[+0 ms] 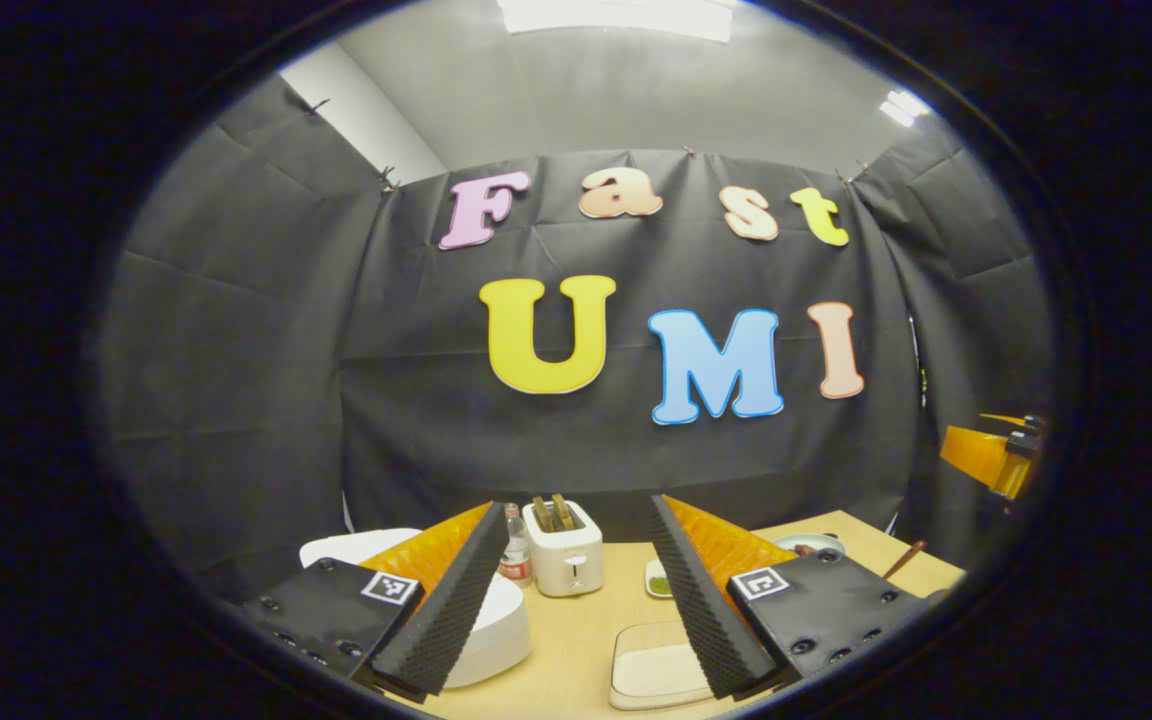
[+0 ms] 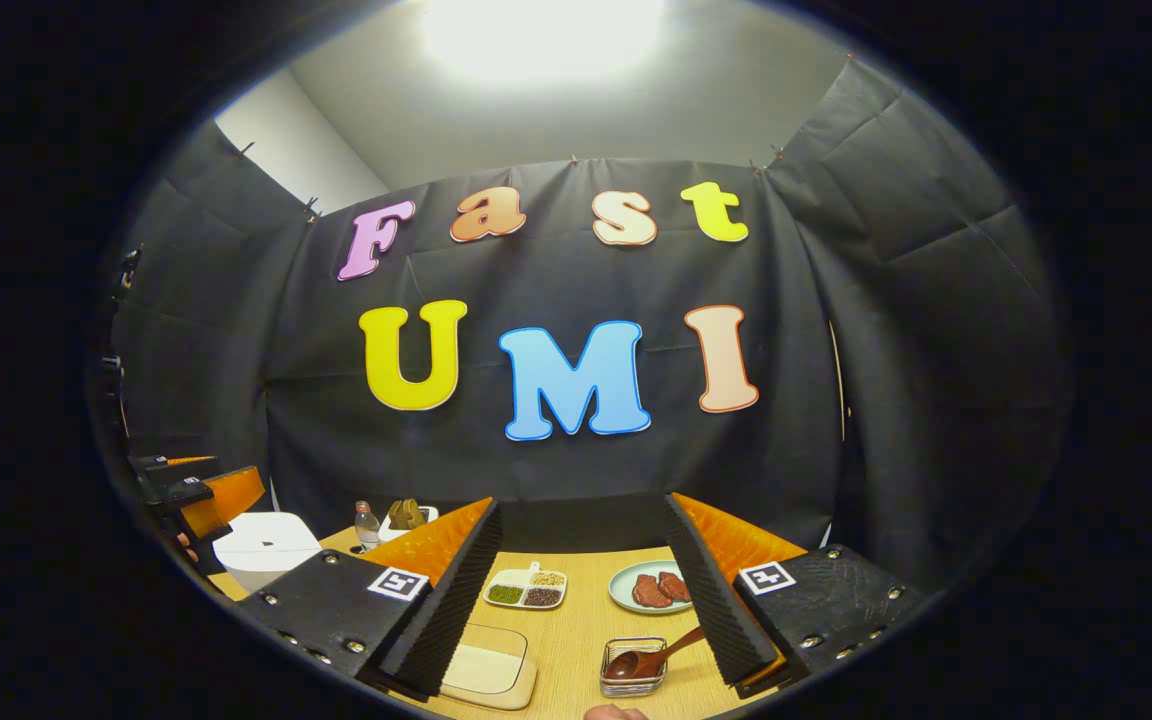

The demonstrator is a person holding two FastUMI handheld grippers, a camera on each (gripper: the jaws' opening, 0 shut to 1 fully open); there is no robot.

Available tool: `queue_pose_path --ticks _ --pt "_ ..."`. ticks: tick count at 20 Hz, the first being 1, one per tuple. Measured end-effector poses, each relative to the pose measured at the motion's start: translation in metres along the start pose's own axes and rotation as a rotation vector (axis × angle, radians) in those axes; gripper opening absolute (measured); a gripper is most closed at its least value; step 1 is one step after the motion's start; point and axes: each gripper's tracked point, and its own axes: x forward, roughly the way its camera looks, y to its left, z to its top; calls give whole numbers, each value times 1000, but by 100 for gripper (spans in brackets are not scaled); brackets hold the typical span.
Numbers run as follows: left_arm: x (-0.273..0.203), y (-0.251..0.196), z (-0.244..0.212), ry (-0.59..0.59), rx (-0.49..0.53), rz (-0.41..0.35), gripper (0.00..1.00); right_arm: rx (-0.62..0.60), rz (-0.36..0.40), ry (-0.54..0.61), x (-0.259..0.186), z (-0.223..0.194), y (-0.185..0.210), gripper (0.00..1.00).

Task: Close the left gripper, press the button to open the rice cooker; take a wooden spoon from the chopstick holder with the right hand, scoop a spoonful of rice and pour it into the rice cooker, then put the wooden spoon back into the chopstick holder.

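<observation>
The rice cooker (image 1: 496, 625) is a white, rounded pot on the wooden table (image 1: 576, 650), with its lid down. In the left gripper view it sits low on the left, partly behind one finger of the left gripper (image 1: 576, 600). That gripper hangs above the table with its fingers spread wide and nothing between them.

Just beyond the rice cooker stand a small clear bottle (image 1: 514, 555) with a red label and a white toaster (image 1: 564, 548) with two slices in its slots. In front of the toaster, to the right of the rice cooker, lies a shallow dish of white rice (image 1: 654, 668).

In the right gripper view the rice cooker (image 2: 266, 548) is far to the left, with the left gripper (image 2: 201, 495) just beside it. The right gripper (image 2: 581, 600) is also wide open and holds nothing. Well to the right of the rice cooker, a wooden spoon (image 2: 648, 660) lies tilted in a small wire holder (image 2: 633, 668) near one finger of the right gripper, its bowl down in the holder and its handle pointing up to the right. Between the holder and the rice cooker lies the dish of rice (image 2: 484, 672). Farther back are a divided tray (image 2: 528, 590) of beans and grains and a pale green plate (image 2: 626, 590) with pieces of meat.
</observation>
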Motion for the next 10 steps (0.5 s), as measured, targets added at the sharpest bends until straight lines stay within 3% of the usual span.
queue_pose_path --ticks 10 --pt "-9 -17 20 -44 -7 -29 98 -25 33 -9 -4 5 16 97"
